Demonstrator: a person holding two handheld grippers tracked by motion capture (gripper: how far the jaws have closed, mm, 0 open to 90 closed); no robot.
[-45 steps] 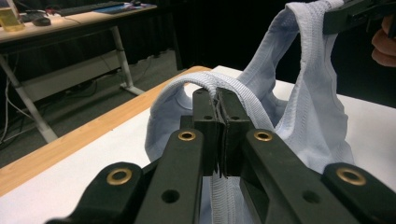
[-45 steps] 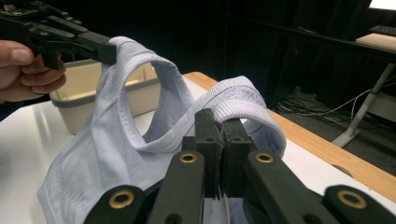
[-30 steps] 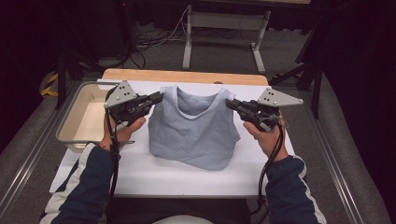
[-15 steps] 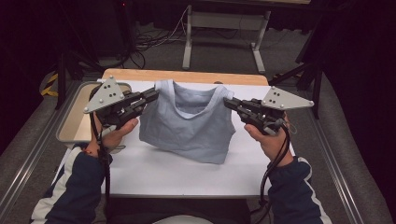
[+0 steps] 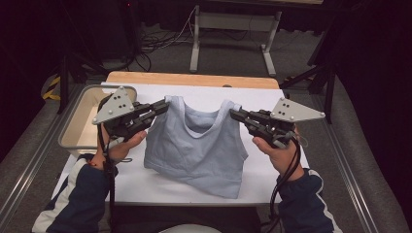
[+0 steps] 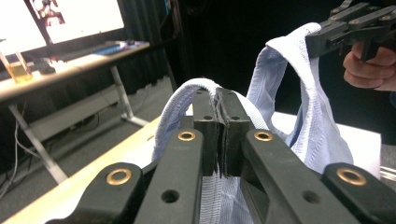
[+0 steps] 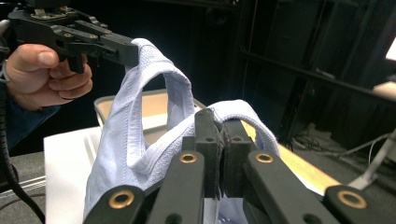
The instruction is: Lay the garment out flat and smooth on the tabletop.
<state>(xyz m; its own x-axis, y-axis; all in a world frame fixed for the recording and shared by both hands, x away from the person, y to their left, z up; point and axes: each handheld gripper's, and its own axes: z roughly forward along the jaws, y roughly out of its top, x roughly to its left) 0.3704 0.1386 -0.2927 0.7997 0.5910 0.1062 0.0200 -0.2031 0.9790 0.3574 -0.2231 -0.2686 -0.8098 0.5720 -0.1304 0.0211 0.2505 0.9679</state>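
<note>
A pale blue sleeveless top hangs between my two grippers above the white table cover. My left gripper is shut on its left shoulder strap. On the other side my right gripper is shut on the right shoulder strap. The top's lower left corner is off the table, while its lower right hem still rests on the cover. In the left gripper view the closed jaws pinch the fabric, and the right gripper shows farther off holding the other strap. The right gripper view has the left gripper on the far strap.
A shallow beige tray stands at the table's left edge, just beside my left hand. A wooden strip runs along the table's far edge. Beyond it stand a metal table frame and cables on the floor.
Both grippers have risen and lifted the top by its straps. The garment lay flat on the table before; now it hangs with most of its body off the surface.
</note>
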